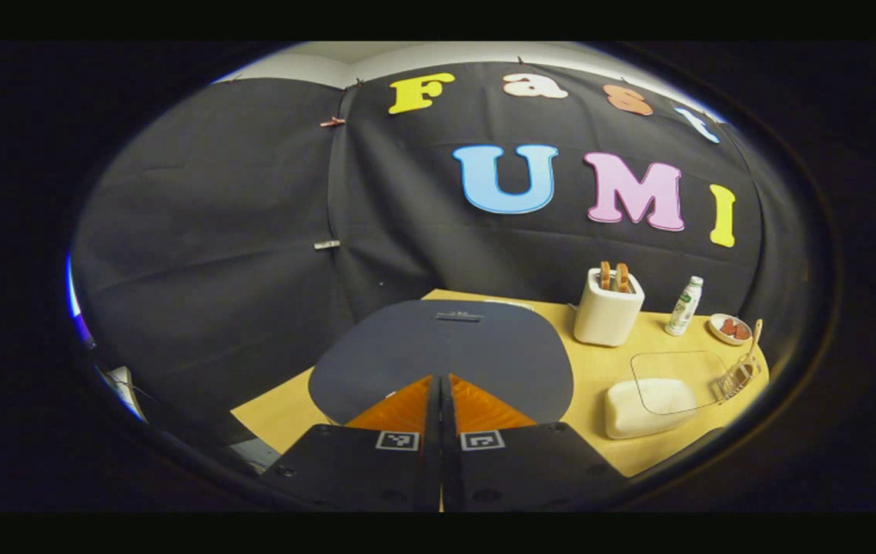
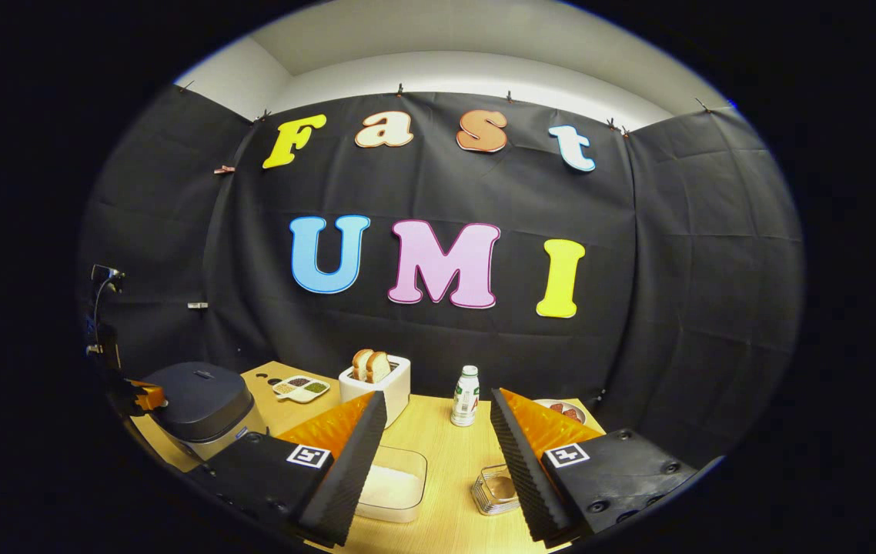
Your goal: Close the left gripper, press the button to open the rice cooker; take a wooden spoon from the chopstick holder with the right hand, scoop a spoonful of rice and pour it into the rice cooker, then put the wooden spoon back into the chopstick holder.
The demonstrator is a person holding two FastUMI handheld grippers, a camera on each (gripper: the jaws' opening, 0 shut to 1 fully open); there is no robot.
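The rice cooker (image 1: 446,346) has a dark rounded lid, down flat, right ahead of my left gripper (image 1: 439,378), whose fingers are pressed together with nothing between them just above the lid's near edge. Farther right stand a clear box of white rice (image 1: 653,400) and a wire chopstick holder (image 1: 742,373) with a wooden spoon (image 1: 753,338) sticking up. In the right gripper view my right gripper (image 2: 438,400) is open and empty above the table, with the rice box (image 2: 392,485) and the chopstick holder (image 2: 496,488) below it. The rice cooker (image 2: 203,400) sits far left.
A white toaster (image 2: 376,385) with bread slices, a small bottle (image 2: 466,396) and a plate of food (image 2: 565,410) line the back of the wooden table (image 2: 438,446). A divided dish (image 2: 301,388) lies behind the cooker. Black cloth walls close the booth.
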